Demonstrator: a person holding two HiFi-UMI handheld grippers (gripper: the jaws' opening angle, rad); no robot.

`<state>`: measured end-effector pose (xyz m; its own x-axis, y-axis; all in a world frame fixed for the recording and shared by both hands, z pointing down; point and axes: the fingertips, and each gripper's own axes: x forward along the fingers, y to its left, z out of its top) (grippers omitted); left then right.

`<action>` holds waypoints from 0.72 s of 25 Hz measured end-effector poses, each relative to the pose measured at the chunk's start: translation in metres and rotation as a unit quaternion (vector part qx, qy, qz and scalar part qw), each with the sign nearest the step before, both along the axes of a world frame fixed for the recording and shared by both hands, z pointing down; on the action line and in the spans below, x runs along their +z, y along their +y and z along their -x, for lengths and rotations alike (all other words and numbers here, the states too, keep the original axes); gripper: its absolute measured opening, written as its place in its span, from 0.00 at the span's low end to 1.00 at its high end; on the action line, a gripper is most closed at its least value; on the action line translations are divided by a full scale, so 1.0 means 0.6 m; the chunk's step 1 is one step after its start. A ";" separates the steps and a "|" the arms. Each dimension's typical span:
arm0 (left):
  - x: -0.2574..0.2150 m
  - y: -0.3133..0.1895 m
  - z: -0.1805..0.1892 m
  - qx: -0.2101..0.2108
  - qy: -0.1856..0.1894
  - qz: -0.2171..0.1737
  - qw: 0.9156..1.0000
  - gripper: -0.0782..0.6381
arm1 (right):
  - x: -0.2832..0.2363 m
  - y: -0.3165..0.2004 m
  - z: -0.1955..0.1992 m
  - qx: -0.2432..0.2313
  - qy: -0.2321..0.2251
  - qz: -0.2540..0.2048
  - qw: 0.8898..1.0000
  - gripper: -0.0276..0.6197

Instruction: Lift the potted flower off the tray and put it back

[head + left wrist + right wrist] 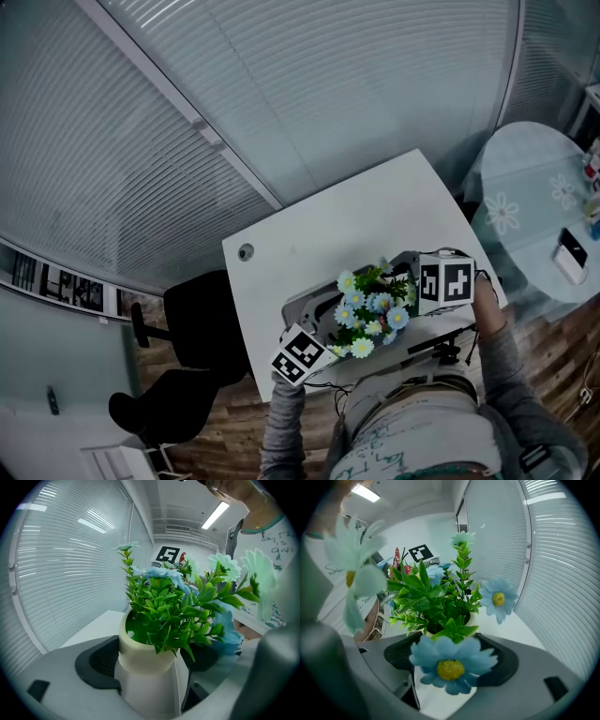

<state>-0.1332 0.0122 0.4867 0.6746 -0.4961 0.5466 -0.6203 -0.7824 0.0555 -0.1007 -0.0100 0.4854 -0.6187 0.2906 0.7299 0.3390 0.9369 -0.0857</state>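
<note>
Potted flower [373,311] at tray [298,307]: my left gripper [149,667], right gripper [440,670] both clamp it, opposite sides, likely keeping lift steady.

Left hand-held gripper [151,667]: pale grey moulded shell, rounded edges. Black textured pads [96,665] sit in recessed sockets; small dark rectangular slot [37,690] on shell.
Right hand-held gripper [450,670]: same grey shell, black pads [501,660], matching dark slot [555,686].
Left marker cube [302,354]: white, black square patterns. Right marker cube [445,279]: two patterned faces visible.
Person: grey long sleeves [281,427]; white shirt [412,448] with dark handwriting-style print, teal trim at hem and neckline.
</note>
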 end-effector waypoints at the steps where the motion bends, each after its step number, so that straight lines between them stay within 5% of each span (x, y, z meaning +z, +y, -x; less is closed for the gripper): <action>1: 0.001 0.002 0.007 0.001 -0.001 0.000 1.000 0.68 | 0.002 0.002 0.007 0.001 0.000 0.001 1.000 0.59; 18: 0.035 0.013 0.081 0.034 -0.011 0.005 0.999 0.68 | 0.040 0.020 0.078 0.032 0.011 0.004 0.999 0.59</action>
